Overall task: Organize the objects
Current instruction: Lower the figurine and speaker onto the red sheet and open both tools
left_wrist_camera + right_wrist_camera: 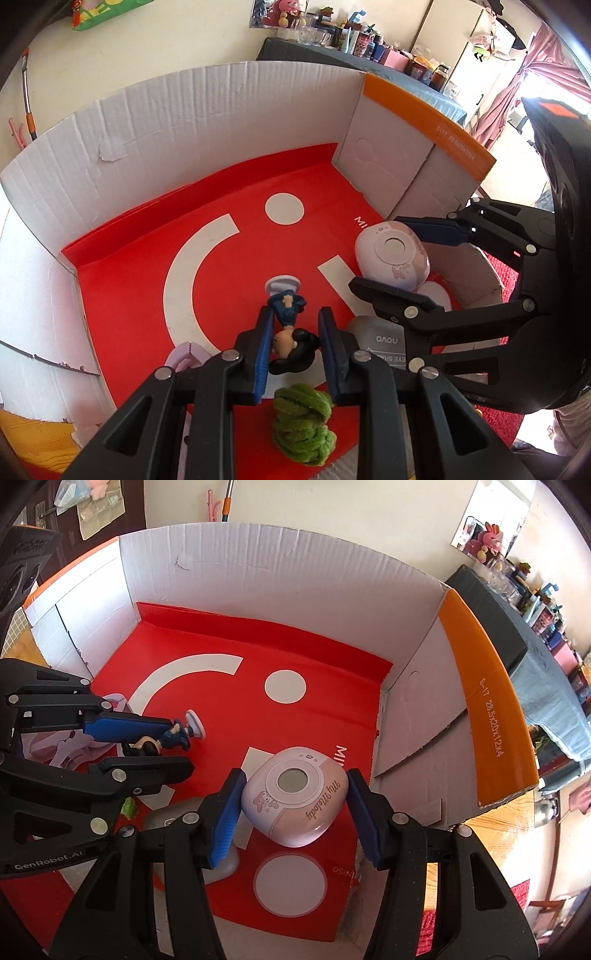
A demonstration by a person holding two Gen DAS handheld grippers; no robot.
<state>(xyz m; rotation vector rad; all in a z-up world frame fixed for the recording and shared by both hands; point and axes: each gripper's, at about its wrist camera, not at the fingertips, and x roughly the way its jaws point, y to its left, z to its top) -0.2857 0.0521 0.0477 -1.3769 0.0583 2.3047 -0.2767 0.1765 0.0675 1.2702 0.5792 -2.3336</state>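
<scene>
A small figurine (286, 314) with black hair, a blue outfit and a white round base lies head-first between my left gripper's (295, 310) blue pads, which are shut on it. The right wrist view shows the same left gripper (181, 744) holding the figurine (173, 736) just above the red box floor. My right gripper (297, 775) is shut on a pale pink rounded "My Melody" case (295, 797), one pad pressing on each side. In the left wrist view that right gripper (375, 253) holds the case (391, 258) tilted at the right.
Both grippers are inside a white-walled cardboard box (184, 122) with an orange flap (424, 114), floored by a red bag (236, 280). A green fuzzy bundle (303, 424), a grey pouch (380, 336) and a lilac item (184, 356) lie near the front.
</scene>
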